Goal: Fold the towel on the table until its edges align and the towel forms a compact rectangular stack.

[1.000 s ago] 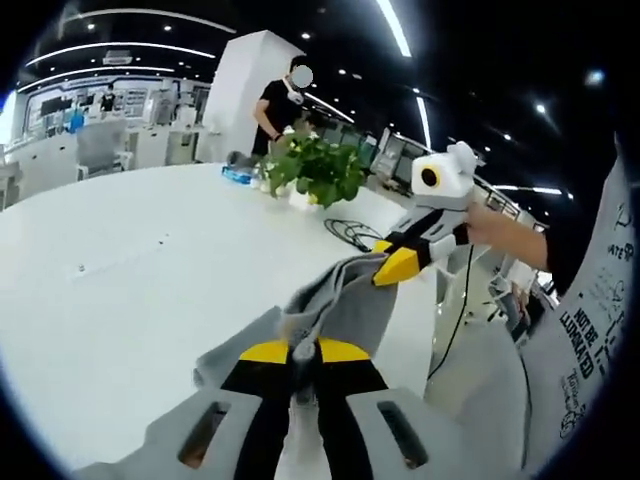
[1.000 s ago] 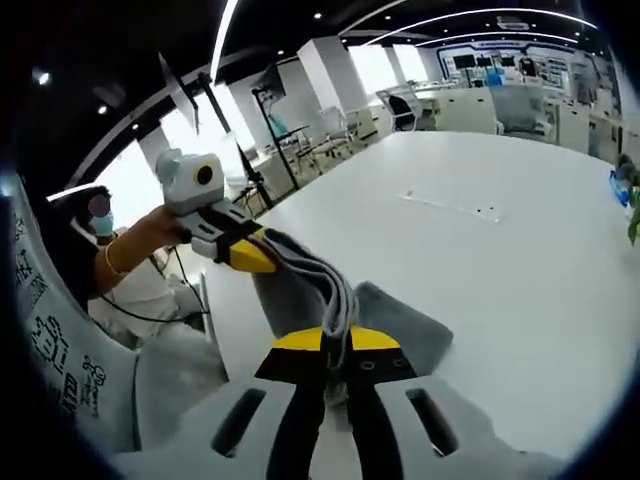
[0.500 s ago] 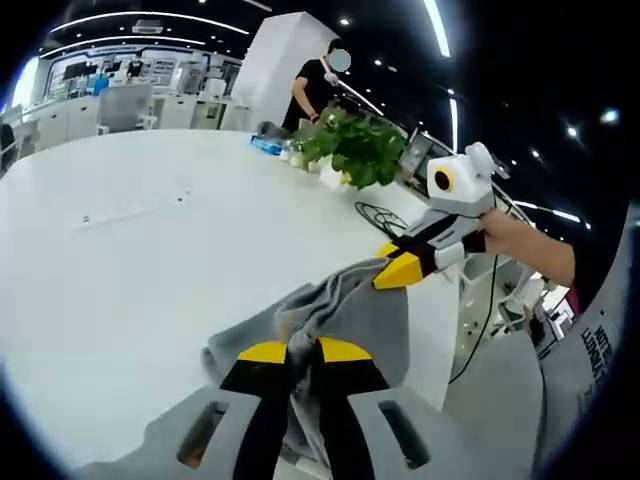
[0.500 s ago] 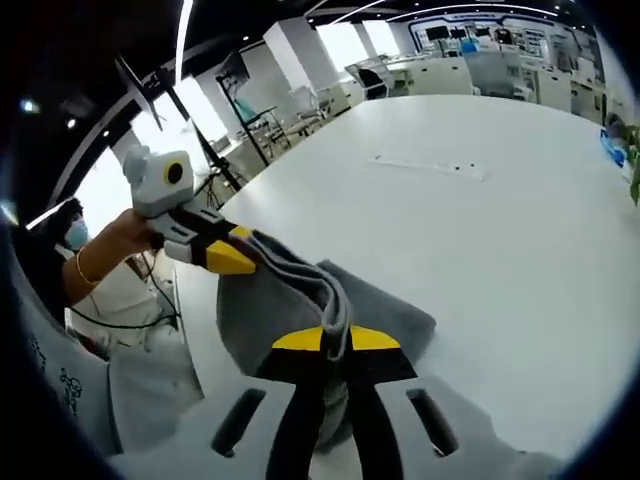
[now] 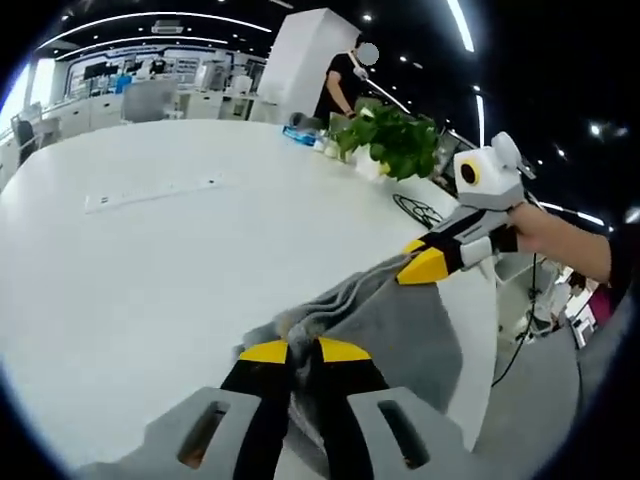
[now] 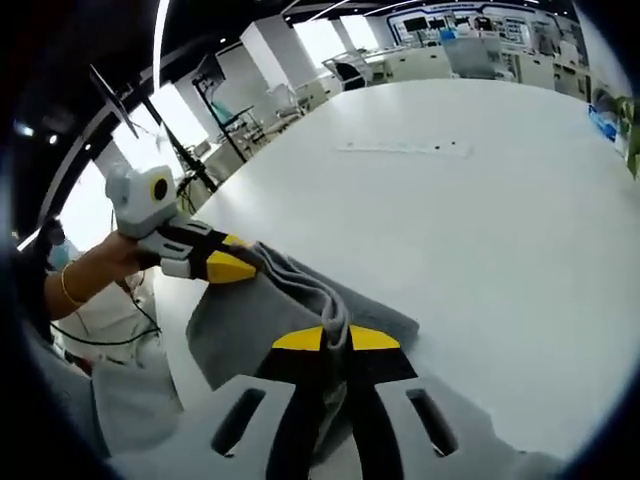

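The grey towel point(image 5: 400, 330) is gripped by the left gripper point(image 5: 291, 351) and the right gripper point(image 6: 336, 338), stretched between them above the white table point(image 5: 150, 260)

Large white bench point(image 5: 150, 270), surface glossy, with a flush white strip point(image 5: 150, 192) set into the top at 11 o'clock in the left gripper view. Potted green plant point(image 5: 388, 140) at the far edge, 1 o'clock; a black cable coil point(image 5: 425, 212) lies just beside it. White square pillar point(image 5: 298, 62) behind, a person point(image 5: 342, 85) standing near it. Ceiling dark, fitted with linear light strips point(image 5: 462, 28). In the right gripper view, bright windows point(image 6: 305, 45) and office chairs point(image 6: 352, 72) stand beyond the bench at 12 o'clock.
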The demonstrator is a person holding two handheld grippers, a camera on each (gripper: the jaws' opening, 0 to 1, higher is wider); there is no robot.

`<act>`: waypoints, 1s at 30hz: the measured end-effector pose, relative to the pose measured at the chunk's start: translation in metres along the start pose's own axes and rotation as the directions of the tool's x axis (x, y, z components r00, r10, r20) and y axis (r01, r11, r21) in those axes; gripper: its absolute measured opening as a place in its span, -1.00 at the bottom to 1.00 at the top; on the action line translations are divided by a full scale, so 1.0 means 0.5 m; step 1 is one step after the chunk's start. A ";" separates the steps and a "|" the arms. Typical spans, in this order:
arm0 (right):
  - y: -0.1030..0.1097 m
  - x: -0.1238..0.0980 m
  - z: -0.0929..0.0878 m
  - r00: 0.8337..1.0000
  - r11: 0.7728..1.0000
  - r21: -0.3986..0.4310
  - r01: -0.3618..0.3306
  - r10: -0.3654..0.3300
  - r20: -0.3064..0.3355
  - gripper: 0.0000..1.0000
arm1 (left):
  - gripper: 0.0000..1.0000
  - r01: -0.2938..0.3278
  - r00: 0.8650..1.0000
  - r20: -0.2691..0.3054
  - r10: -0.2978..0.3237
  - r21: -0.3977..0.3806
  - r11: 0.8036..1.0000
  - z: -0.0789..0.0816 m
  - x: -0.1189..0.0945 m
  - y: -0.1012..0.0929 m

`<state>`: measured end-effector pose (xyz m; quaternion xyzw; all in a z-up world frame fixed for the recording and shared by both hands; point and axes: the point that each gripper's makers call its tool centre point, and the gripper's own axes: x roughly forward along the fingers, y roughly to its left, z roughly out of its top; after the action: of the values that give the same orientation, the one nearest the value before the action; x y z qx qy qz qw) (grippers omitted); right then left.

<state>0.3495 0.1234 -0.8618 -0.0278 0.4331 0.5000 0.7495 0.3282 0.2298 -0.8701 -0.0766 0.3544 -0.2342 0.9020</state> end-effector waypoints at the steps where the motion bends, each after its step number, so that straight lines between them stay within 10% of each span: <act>1: -0.006 0.004 -0.003 1.000 1.000 0.000 0.009 -0.009 0.001 -0.91 | -0.82 -0.005 1.000 -0.001 0.005 0.002 1.000 -0.003 0.004 0.003; 30: -0.080 0.069 -0.050 0.994 0.995 0.001 0.104 -0.104 0.028 -0.86 | -0.89 -0.020 0.994 -0.108 0.035 0.134 0.991 -0.059 0.064 0.021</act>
<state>0.3693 0.1168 -0.9164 -0.0436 0.4204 0.4608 0.7804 0.3327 0.2245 -0.9143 0.0017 0.3884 -0.2486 0.8874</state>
